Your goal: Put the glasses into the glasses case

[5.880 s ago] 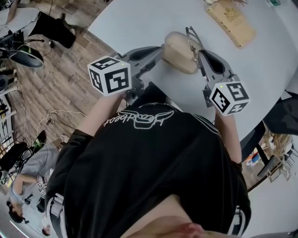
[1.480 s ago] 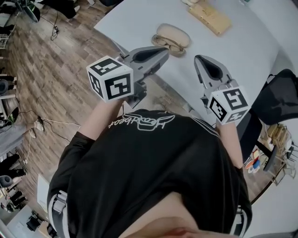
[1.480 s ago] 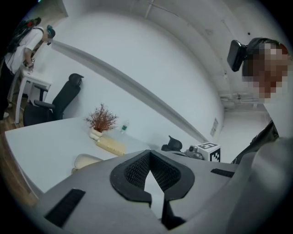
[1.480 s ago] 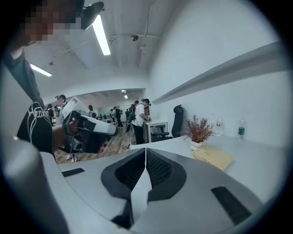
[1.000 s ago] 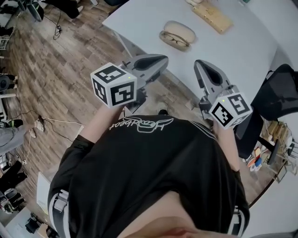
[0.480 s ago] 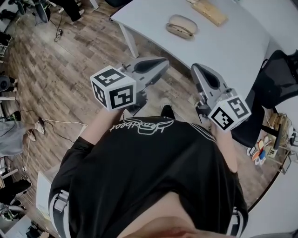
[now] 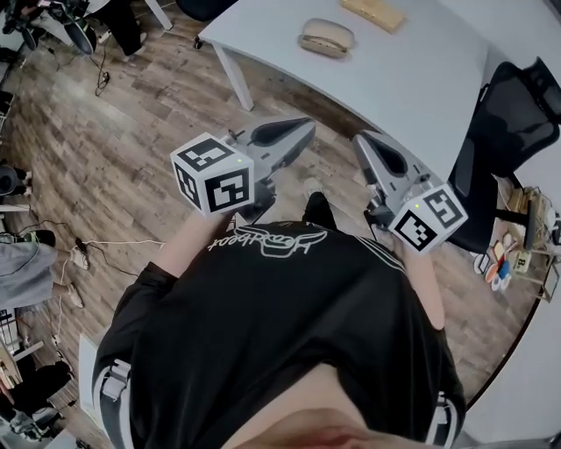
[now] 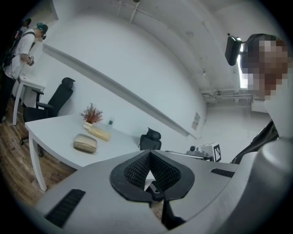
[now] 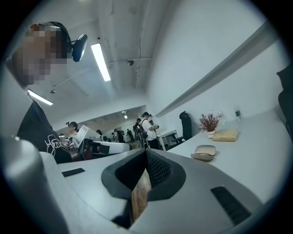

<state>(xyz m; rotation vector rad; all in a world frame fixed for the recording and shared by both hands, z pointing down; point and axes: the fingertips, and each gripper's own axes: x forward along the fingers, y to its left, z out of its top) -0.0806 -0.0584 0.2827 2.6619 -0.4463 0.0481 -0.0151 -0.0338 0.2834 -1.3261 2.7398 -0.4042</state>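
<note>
Glasses case (image 9: 205, 152), perhaps ajar side-on

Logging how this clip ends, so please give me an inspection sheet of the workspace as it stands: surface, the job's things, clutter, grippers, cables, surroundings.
Surface: white table, well ahead of the person, mostly bare.
Job's things: glasses case lies on the table near its edge; the glasses are too small to make out.
Clutter: wooden box and a vase of dried twigs beyond the case.
Grippers: left gripper and right gripper are held over the floor, short of the table, jaws together, nothing between them.
Cables: loose cable on the wooden floor to the person's left.
Surroundings: black office chair beside the table; people in the background.
</note>
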